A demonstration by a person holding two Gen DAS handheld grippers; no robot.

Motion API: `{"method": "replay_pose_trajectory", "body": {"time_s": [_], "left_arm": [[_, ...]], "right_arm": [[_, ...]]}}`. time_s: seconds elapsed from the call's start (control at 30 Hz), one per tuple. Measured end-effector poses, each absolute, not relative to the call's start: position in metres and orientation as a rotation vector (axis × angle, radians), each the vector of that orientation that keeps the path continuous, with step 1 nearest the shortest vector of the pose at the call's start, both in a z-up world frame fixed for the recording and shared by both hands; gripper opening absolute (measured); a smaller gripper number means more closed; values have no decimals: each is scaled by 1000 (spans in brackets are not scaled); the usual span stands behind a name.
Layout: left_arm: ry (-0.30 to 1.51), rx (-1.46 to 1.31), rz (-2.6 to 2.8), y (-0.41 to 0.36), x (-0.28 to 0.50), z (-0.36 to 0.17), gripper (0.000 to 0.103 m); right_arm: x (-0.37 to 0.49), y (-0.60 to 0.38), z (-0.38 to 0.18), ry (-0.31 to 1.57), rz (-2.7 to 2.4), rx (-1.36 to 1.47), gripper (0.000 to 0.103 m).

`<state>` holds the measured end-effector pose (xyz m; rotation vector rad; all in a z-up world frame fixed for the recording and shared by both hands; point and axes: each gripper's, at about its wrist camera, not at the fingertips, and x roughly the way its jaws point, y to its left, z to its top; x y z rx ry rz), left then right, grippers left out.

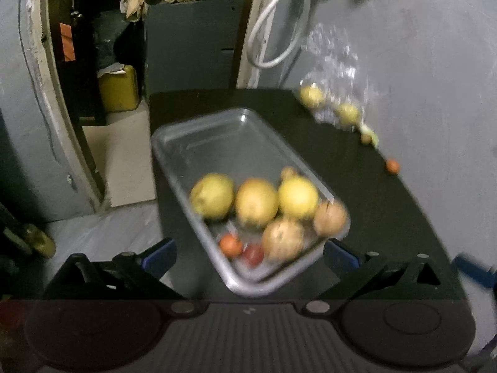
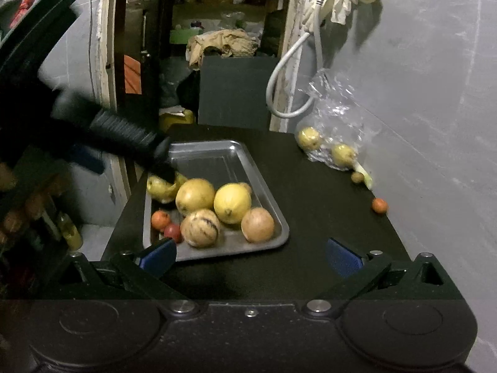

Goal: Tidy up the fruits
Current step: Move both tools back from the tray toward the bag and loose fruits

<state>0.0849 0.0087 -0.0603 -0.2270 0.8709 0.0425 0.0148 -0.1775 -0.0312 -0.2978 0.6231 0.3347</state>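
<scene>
Left gripper (image 1: 250, 256) hangs wide open and empty over the metal tray (image 2: 267, 186) of piled fruit, right gripper (image 2: 251, 256) also gapes empty, and further right a plastic bag (image 2: 335, 124) holds two more yellow fruits.

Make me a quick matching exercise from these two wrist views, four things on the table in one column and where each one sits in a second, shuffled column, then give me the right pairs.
Things:
1. striped melon
2. small orange fruit
3. two yellow-green fruits
4. metal tray

Places:
A. alone on the dark table top, near the wall
B. inside the clear plastic bag
C. in the tray, at its near end
D. on the table's left part, far half bare

Pairs: 1-C, 2-A, 3-B, 4-D
</scene>
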Motion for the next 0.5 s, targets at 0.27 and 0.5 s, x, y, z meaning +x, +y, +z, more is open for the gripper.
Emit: {"method": "replay_pose_trajectory", "body": {"time_s": [0.27,0.5], "left_arm": [[925,-243,-3,7,33,-84,102],[985,-286,4,7,21,-100,102]], "right_arm": [[-10,-197,-25,700,242,-288,102],[-3,-213,-17,672,73,-281,102]]}}
